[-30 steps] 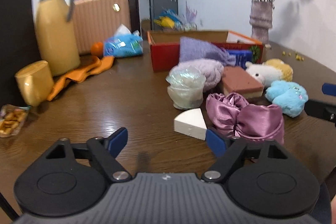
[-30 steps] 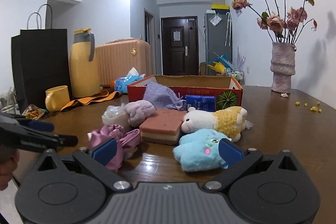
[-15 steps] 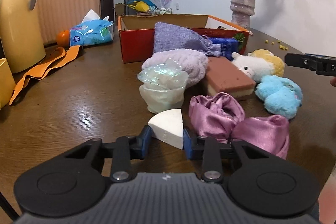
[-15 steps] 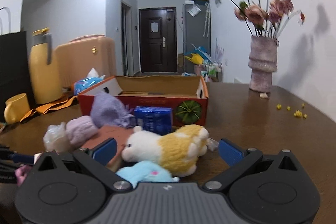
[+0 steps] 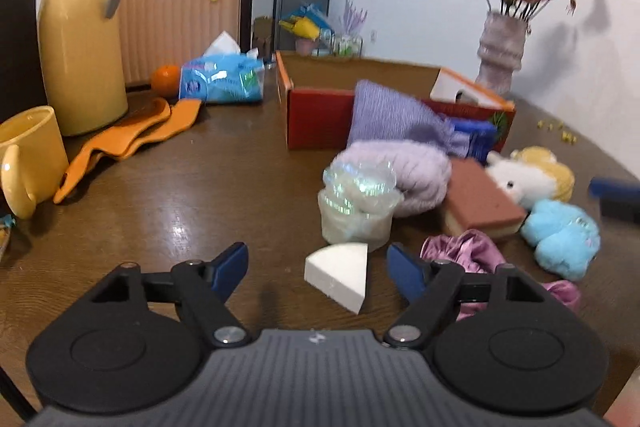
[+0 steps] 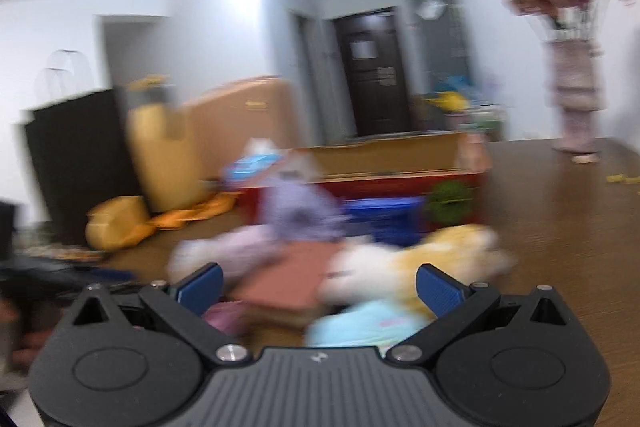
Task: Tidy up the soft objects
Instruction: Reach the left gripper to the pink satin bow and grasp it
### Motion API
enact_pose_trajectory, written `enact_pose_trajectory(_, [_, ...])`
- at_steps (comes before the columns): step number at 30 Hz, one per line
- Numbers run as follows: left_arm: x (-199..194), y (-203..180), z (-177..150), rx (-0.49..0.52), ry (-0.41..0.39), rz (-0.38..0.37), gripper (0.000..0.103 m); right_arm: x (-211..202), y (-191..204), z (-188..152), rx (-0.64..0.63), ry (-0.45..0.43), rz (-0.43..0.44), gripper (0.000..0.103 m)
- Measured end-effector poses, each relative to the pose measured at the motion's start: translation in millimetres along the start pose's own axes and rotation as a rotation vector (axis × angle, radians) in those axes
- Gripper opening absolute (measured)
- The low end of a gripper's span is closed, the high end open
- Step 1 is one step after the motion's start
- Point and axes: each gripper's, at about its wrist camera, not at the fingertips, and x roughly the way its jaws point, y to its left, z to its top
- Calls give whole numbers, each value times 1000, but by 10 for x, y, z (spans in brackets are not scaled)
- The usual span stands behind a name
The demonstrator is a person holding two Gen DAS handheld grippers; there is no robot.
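Both your grippers are spread wide, holding nothing. Your left gripper (image 5: 318, 267) brackets the white wedge (image 5: 339, 281) at lower centre without touching it. Your right gripper (image 6: 318, 285) hangs over the blurred plush toys (image 6: 416, 267). Farther up, the red box (image 5: 320, 117) sits mid-frame, contents unclear.

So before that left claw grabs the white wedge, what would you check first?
1. Left gripper open: ok, jaws spread wide.
2. Wedge between the fingers: ok, though nearer the right finger.
3. Wedge free of neighbours: cannot tell; the plastic cup sits right behind it, perhaps touching.
4. Box open to receive it: ok, but a purple cloth leans on its front.
5. Right gripper out of the way: ok, open over the plush toys.
6. Right view sharp: not ok, blurred.
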Motion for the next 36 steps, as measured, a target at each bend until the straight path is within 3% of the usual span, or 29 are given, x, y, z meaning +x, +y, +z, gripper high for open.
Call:
enact_pose_trajectory(3, [-45, -53, 76, -2, -52, -50, 78, 191, 271, -147, -13, 102, 124, 103])
enact_pose_trajectory(7, [38, -319, 171, 73, -54, -139, 74, 424, 545, -303, -136, 213, 76, 97])
enact_pose_trajectory(11, [172, -565, 139, 133, 35, -184, 37, 314, 435, -241, -103, 195, -39, 92])
enact_pose_trajectory(12, [192, -573, 110, 124, 50, -192, 35, 245, 378, -213, -86, 172, -82, 91])
enact_pose_trajectory(17, [57, -470, -52, 63, 17, -267, 37, -41, 168, -124, -29, 90, -222, 80])
enact_pose_trajectory(22, [-19, -395, -99, 2, 34, -287, 43, -38, 189, -106, 45, 66, -98, 76])
enact_pose_trajectory(25, [-45, -409, -150, -4, 43, -306, 42, 147, 202, -140, 78, 84, -110, 67])
enact_pose_trajectory(27, [-39, -432, -179, -3, 60, -305, 30, 231, 152, -146, 130, 90, -83, 54])
enact_pose_trajectory(28, [-44, -444, -181, 2, 61, -305, 27, 276, 119, -156, 152, 108, -63, 35])
enact_pose_trajectory(29, [-46, -451, -179, 4, 61, -305, 22, 311, 77, -161, 183, 120, -40, 28])
enact_pose_trajectory(30, [-50, -456, -179, 4, 64, -304, 16, 301, 68, -178, 201, 116, -27, 27])
enact_pose_trajectory(32, [-66, -472, -157, 3, 64, -275, 4, 287, 71, -184, 195, 108, -22, 15])
enact_pose_trajectory(36, [-106, -470, -80, -16, 61, -265, 4, 192, 117, -130, 159, 87, -23, 12])
